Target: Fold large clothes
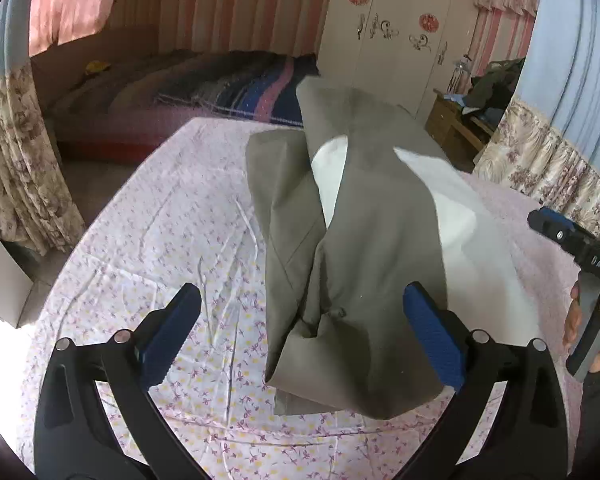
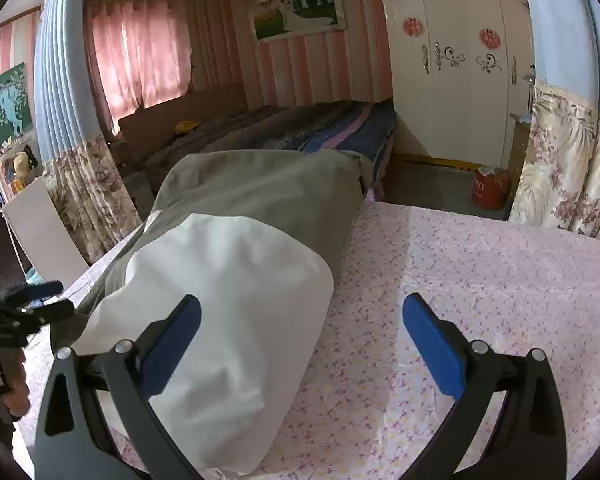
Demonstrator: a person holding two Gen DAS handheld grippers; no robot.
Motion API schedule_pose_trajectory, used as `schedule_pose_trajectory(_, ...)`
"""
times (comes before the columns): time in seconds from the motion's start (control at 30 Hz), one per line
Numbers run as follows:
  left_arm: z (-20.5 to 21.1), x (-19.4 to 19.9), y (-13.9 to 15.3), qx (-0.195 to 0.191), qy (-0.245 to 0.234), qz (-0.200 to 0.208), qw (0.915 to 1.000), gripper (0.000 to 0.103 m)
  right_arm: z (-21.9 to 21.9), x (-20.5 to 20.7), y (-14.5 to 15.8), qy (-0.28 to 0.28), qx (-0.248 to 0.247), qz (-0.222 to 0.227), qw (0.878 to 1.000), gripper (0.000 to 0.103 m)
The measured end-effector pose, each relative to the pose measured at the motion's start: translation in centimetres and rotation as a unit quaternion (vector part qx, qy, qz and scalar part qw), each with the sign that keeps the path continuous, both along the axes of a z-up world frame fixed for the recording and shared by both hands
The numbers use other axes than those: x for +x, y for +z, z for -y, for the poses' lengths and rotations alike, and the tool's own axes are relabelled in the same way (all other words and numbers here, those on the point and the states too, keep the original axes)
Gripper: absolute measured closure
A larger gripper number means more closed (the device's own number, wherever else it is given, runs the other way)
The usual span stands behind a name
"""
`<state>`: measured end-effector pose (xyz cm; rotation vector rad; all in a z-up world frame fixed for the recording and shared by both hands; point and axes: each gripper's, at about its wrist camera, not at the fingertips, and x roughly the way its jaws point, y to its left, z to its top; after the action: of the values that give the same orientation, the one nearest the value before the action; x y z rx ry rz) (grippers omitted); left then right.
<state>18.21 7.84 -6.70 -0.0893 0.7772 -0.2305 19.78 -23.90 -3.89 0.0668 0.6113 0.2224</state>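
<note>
A grey-green jacket with white lining lies lengthwise on the floral-sheeted table, its sides folded in. My left gripper is open and empty, hovering over the jacket's near hem. In the right wrist view the jacket runs away from me with the white lining turned up nearest. My right gripper is open and empty, its left finger over the lining and its right finger over bare sheet. The right gripper also shows at the right edge of the left wrist view.
A bed with a striped blanket stands beyond the table. A white wardrobe is at the back right. Floral curtains hang on both sides. A red container sits on the floor. A wooden cabinet with clothes stands at right.
</note>
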Motion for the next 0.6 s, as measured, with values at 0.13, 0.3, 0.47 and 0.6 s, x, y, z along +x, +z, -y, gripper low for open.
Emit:
schedule_pose_trajectory(0.13,0.7,0.5,-2.0,0.009,-0.008,-0.023,0.9997,0.003,-0.1,-0.1,-0.6,0.008,-0.003,-0.014,1.000,0.002)
schedule_pose_trajectory(0.3,1.1,0.6,-3.4,0.012,-0.020,-0.035,0.9991,0.003,0.3,-0.1,-1.4,0.017,0.013,-0.031,0.999,0.002)
schedule_pose_trajectory(0.47,0.6,1.2,-4.9,0.015,-0.037,-0.051,0.9979,0.003,0.0,0.0,-2.2,0.033,-0.010,-0.050,0.998,0.002)
schedule_pose_trajectory(0.6,0.3,2.0,-5.9,-0.009,-0.050,-0.071,0.9961,0.003,0.6,-0.1,-2.3,0.031,0.000,-0.052,0.998,0.002)
